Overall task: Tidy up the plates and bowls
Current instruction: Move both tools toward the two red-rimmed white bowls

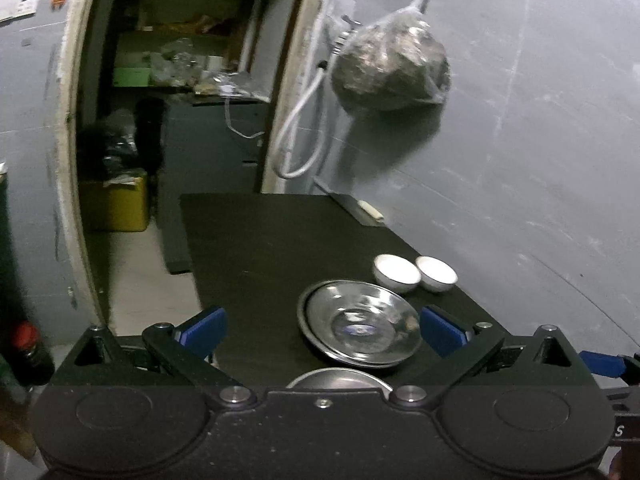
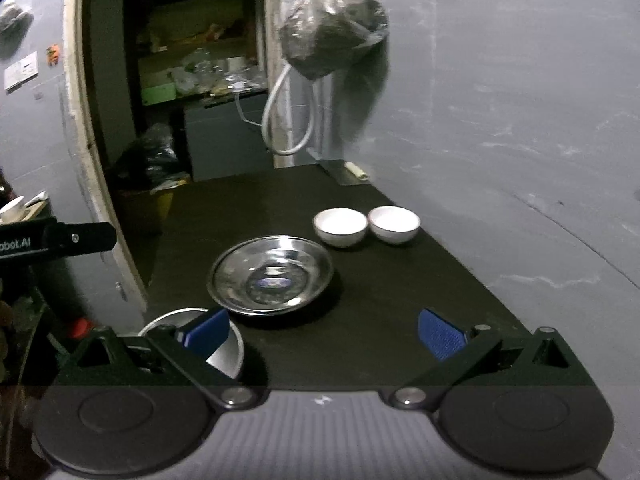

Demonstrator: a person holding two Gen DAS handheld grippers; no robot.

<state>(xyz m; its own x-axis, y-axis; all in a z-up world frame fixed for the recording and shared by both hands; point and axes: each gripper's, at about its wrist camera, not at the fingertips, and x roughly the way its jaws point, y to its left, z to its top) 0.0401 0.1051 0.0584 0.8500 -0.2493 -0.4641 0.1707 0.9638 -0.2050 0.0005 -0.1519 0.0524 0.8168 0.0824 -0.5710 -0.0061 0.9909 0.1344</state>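
We see only the far rim of a second steel dish (image 1: 338,378) in the left wrist view, the rest hidden behind the gripper body, and in the right wrist view one blue finger (image 2: 206,332) covers part of that dish (image 2: 228,356). The contents of the hanging plastic bag (image 1: 390,66) are too blurred for us to name. The shelves through the doorway (image 2: 192,68) hold clutter too dim and small for us to identify.
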